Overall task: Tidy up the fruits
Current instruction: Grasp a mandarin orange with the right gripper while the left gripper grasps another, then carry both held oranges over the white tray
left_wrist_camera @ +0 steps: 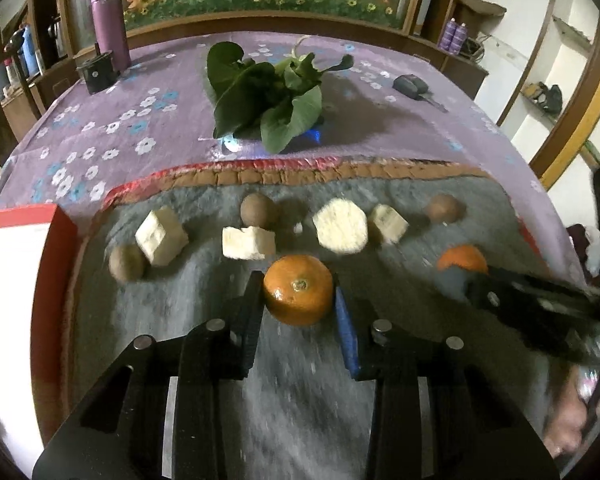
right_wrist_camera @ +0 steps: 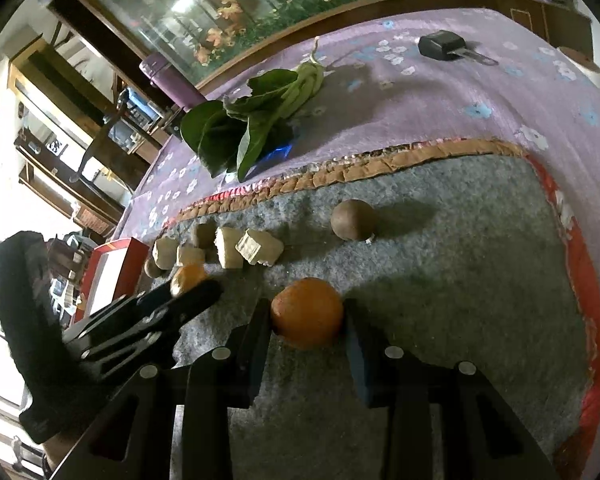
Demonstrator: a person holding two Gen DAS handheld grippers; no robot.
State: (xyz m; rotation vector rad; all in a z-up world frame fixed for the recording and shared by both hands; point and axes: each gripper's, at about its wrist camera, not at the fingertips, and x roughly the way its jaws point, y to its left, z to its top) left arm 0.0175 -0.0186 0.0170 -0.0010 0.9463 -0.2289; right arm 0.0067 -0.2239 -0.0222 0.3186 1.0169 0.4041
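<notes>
My left gripper (left_wrist_camera: 299, 300) is shut on an orange (left_wrist_camera: 299, 295) over the grey mat (left_wrist_camera: 300, 380). My right gripper (right_wrist_camera: 306, 322) is shut on a second orange (right_wrist_camera: 307, 313); that orange also shows at the right of the left wrist view (left_wrist_camera: 462, 258). The left gripper's orange shows in the right wrist view (right_wrist_camera: 188, 276). Three brown round fruits (left_wrist_camera: 257, 210) (left_wrist_camera: 126, 263) (left_wrist_camera: 443, 208) and several pale cut chunks (left_wrist_camera: 340, 225) lie in a row on the mat. One brown fruit (right_wrist_camera: 353, 220) lies beyond my right gripper.
A red-edged white box (left_wrist_camera: 16, 280) stands at the mat's left. Leafy greens (left_wrist_camera: 266, 96) lie on the purple flowered cloth (left_wrist_camera: 140, 120) beyond the mat. A purple flask (left_wrist_camera: 109, 20), a black cup (left_wrist_camera: 96, 72) and a black key fob (right_wrist_camera: 444, 45) sit farther back.
</notes>
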